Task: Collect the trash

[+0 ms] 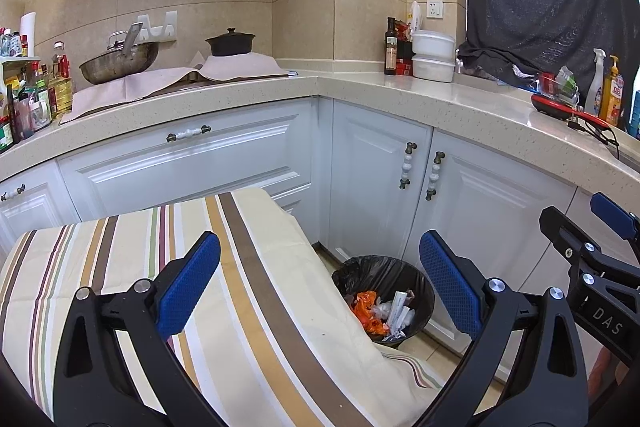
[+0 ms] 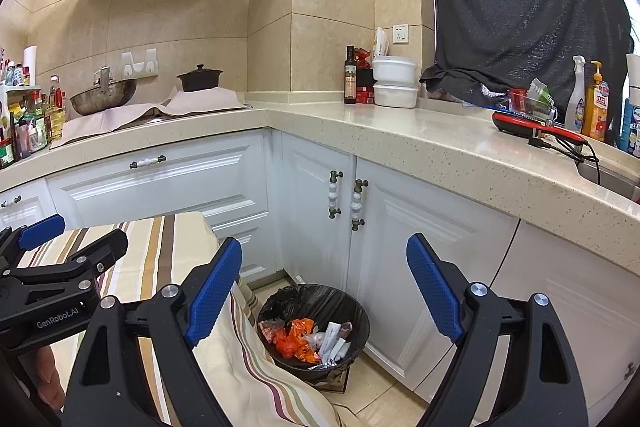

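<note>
Both the left gripper (image 1: 320, 287) and right gripper (image 2: 324, 295) stand wide apart with nothing between their pads. The black-lined trash bin (image 2: 316, 311) lies just ahead below them, holding orange wrappers (image 2: 298, 341). The striped tablecloth (image 1: 248, 267) looks bare, so judging by this, check for leftovers before reaching.

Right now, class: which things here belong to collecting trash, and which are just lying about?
Job:
- round black bag-lined trash bin
- orange wrappers and white packets inside it

Lying about:
- steel wok
- black lidded pot
- dark oil bottle
- stacked white tubs
</note>
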`<state>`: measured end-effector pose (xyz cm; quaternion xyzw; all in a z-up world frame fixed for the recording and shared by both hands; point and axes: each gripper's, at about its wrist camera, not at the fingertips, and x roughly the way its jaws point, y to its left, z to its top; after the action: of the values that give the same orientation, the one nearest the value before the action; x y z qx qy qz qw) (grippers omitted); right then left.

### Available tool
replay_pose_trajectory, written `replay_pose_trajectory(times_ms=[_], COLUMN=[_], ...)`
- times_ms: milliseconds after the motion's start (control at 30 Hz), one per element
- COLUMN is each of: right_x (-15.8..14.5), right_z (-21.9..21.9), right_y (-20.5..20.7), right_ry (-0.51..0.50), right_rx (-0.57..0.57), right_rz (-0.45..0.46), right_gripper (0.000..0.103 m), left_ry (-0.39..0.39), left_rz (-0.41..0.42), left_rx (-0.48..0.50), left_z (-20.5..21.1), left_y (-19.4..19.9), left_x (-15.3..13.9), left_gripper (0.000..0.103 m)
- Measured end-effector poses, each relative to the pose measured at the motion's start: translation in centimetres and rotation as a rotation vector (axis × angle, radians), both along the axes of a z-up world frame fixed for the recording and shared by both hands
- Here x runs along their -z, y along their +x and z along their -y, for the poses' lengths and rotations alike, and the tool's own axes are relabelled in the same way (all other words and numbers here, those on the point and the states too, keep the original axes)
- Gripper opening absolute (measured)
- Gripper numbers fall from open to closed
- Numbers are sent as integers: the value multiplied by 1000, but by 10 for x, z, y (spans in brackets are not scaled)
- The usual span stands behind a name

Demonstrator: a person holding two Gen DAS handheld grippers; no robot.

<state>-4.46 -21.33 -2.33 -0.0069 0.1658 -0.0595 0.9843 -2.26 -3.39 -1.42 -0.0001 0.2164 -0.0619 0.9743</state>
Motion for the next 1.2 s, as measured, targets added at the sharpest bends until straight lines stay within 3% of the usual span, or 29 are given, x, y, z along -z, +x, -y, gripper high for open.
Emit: replay_pose_trajectory(times_ms=[1200], right_x=[1], right_z=[-5], right_y=[3], right_ry=[-9], right_rx=[-5], right_rz=[-6], right_gripper=[82], left_ry=[-12], left_rz=[-9], left_rx=[1], left_z=[-2], left_y=[0], left_x=[4], left_gripper=[97])
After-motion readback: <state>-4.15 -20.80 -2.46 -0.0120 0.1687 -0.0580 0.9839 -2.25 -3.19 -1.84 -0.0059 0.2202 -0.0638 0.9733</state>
